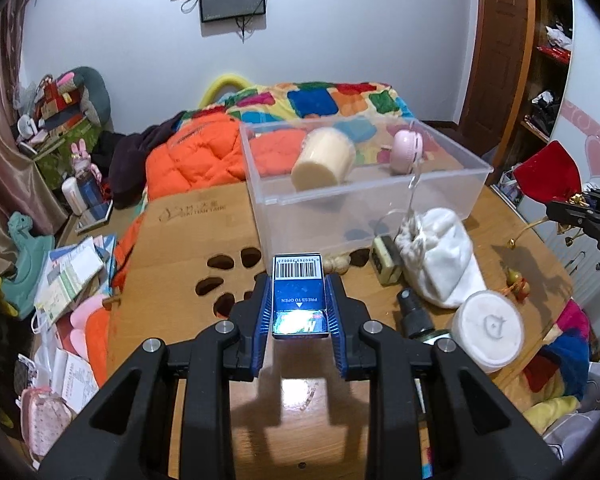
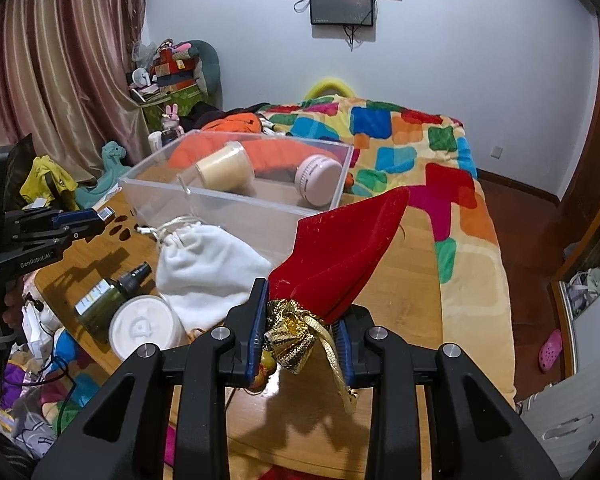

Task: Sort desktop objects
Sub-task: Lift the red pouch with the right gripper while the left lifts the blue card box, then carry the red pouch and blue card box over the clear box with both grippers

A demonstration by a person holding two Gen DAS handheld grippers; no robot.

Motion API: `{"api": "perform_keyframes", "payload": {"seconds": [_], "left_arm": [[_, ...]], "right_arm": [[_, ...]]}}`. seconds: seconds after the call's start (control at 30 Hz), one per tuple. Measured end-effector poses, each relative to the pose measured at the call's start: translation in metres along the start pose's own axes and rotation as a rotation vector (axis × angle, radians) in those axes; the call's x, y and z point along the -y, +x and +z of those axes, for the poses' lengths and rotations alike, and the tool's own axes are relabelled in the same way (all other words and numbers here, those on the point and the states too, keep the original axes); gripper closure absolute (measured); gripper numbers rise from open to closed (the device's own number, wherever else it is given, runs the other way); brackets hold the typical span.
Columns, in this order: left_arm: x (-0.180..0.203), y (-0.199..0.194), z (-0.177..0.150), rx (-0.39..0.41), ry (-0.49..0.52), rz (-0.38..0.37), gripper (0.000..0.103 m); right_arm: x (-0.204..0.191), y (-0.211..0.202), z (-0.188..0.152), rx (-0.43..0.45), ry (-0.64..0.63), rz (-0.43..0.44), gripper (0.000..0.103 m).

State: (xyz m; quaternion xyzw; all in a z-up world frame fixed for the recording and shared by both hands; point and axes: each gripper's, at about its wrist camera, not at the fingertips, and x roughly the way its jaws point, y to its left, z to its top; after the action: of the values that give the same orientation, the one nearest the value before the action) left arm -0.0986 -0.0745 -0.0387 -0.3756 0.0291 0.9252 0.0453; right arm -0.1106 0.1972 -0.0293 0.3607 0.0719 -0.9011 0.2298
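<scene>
My left gripper (image 1: 299, 300) is shut on a small blue box (image 1: 299, 298) with a barcode, held above the wooden table in front of the clear plastic bin (image 1: 380, 196). My right gripper (image 2: 300, 320) is shut on a red velvet pouch (image 2: 340, 248) with a gold ribbon, held above the table to the right of the bin (image 2: 228, 200). The bin holds a cream cup (image 1: 322, 160) and a pink round case (image 1: 407, 151). Each gripper shows in the other's view: the left one (image 2: 96, 216) at far left, the right one (image 1: 568, 208) at far right.
On the table lie a white drawstring pouch (image 1: 444, 256), a dark spray bottle (image 1: 414, 312), a white round jar (image 1: 488, 326), a small cream box (image 1: 386, 260) and a small charm (image 1: 516, 278). Cardboard with holes (image 1: 204, 248) covers the left. A bed with a colourful blanket (image 2: 412, 140) lies behind.
</scene>
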Motion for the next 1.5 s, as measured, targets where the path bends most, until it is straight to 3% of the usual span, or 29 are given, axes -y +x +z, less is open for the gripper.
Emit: {"api": "perform_keyframes", "payload": {"seconds": [0.8,1.0,1.4,1.5], "left_arm": [[-0.008,-0.008,0.049,0.047,0.011,-0.028,0.077],[-0.008,-0.001,0.057,0.044,0.019,-0.033,0.077],[-0.012,0.028,0.088,0.051,0.045,-0.083,0.077],[-0.013,0.042,0.095,0.023,0.037,-0.094,0.077]], "right_arm": [[-0.018,-0.015,0.049,0.057,-0.096,-0.020,0.076],[-0.016,-0.011,0.068,0.073,-0.074,0.017,0.076],[-0.015,0.028,0.116,0.081,-0.067,0.049,0.076],[-0.019,0.045,0.132,0.080,-0.077,0.057,0.076]]}}
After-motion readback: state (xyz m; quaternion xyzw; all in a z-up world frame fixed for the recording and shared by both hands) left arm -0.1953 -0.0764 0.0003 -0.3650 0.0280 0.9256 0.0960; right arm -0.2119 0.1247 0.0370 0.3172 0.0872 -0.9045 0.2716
